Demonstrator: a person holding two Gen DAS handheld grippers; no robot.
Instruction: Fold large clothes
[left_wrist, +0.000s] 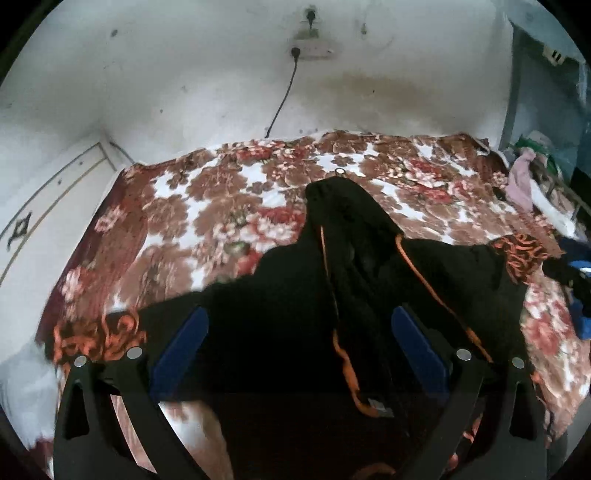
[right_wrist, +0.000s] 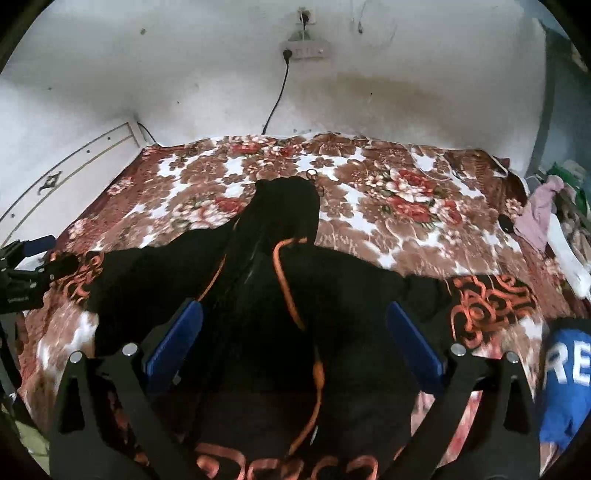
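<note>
A large black garment (left_wrist: 280, 295) with orange piping lies spread on the floral blanket (left_wrist: 221, 192). Its sleeve ends, patterned in orange (left_wrist: 96, 339) (right_wrist: 491, 302), reach out to the left and right. A bunched ridge of the black cloth (right_wrist: 284, 206) runs up the middle toward the wall. My left gripper (left_wrist: 301, 350) hovers open over the garment, its blue pads (left_wrist: 181, 354) wide apart with only cloth below. My right gripper (right_wrist: 293, 343) is likewise open above the garment (right_wrist: 332, 288). Part of the left gripper (right_wrist: 26, 266) shows by the left sleeve.
The bed meets a stained white wall with a socket and a hanging cable (right_wrist: 277, 96). A white panel (left_wrist: 48, 206) borders the bed's left side. A pile of clothes (right_wrist: 554, 218) and a blue garment with white letters (right_wrist: 565, 373) lie at the right.
</note>
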